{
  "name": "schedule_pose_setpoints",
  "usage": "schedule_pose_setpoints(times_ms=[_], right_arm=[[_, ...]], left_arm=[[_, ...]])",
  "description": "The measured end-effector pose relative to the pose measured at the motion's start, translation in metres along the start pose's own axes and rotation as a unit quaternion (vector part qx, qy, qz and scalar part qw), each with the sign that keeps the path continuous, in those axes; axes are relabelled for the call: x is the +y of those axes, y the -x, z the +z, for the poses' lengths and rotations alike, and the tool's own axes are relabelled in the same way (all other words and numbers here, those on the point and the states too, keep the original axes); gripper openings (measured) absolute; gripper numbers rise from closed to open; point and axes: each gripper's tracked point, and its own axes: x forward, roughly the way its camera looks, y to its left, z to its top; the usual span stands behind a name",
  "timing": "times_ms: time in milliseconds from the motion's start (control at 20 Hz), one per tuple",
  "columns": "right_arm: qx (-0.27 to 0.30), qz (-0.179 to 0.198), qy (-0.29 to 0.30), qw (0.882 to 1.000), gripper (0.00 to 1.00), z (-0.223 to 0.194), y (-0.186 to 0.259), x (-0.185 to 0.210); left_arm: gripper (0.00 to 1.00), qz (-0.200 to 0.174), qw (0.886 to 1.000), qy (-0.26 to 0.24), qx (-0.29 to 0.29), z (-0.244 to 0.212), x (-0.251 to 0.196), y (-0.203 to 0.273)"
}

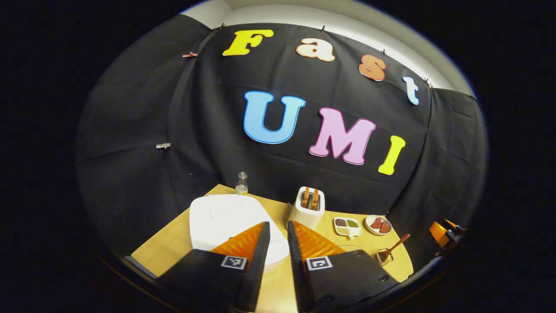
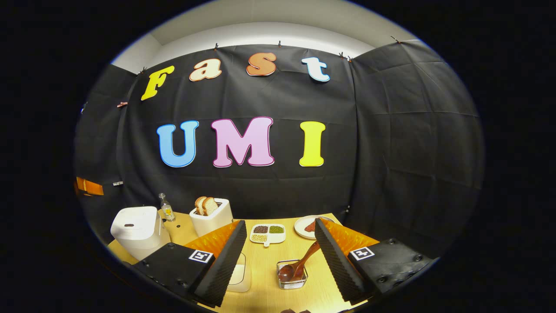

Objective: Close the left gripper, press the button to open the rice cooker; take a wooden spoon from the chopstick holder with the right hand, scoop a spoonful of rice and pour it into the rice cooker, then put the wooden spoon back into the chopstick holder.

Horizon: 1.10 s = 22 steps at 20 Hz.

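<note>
The white rice cooker [image 1: 226,217] stands lid down at the table's left, just beyond my left gripper [image 1: 278,224]. That gripper's fingers stand close together with a narrow gap and nothing between them. In the right gripper view the cooker [image 2: 137,230] shows a small dark button on its lid. A wooden spoon [image 2: 304,261] leans in a small wire holder [image 2: 292,278], below and between the fingers of my right gripper [image 2: 280,224]. This gripper is wide open and holds nothing. The spoon [image 1: 393,250] also shows at the right of the left gripper view.
A toaster [image 2: 211,219] with bread slices stands behind, beside a small bottle [image 2: 166,208]. A divided dish of grains [image 2: 268,233] and a plate [image 2: 304,228] sit at the back of the wooden table [image 2: 265,295]. A white container [image 2: 241,274] lies partly under my right gripper's left finger.
</note>
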Motion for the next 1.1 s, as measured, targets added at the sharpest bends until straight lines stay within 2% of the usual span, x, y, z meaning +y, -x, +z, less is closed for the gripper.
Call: schedule_pose_setpoints(times_ms=[50, 150, 200, 350, 700, 750, 1100], right_arm=[[0.002, -0.002, 0.000, 1.000, 0.98, -0.001, -0.004, -0.004], [0.007, -0.006, -0.002, 1.000, 0.98, -0.007, -0.011, -0.012], [0.011, -0.008, -0.003, 1.000, 0.98, -0.010, -0.013, -0.016], [0.026, -0.017, -0.010, 0.999, 0.98, -0.021, -0.018, -0.026], [0.047, -0.038, -0.017, 0.998, 0.99, -0.038, -0.017, -0.049], [0.048, -0.041, -0.018, 0.998, 0.99, -0.039, -0.016, -0.052], [0.057, -0.043, -0.032, 0.997, 0.98, -0.053, -0.008, -0.064]], left_arm=[[0.24, 0.010, 1.000, 0.002, 0.002, -0.001, 0.009, -0.006], [0.09, 0.044, 0.999, 0.009, 0.016, -0.006, 0.031, -0.022], [0.08, 0.054, 0.998, 0.014, 0.020, -0.010, 0.039, -0.029], [0.07, 0.047, 0.998, 0.037, 0.037, -0.025, 0.048, -0.053], [0.06, 0.068, 0.991, 0.067, 0.094, -0.070, 0.078, -0.103], [0.04, 0.070, 0.990, 0.067, 0.100, -0.076, 0.079, -0.107], [0.06, 0.086, 0.985, 0.064, 0.132, -0.105, 0.081, -0.123]])
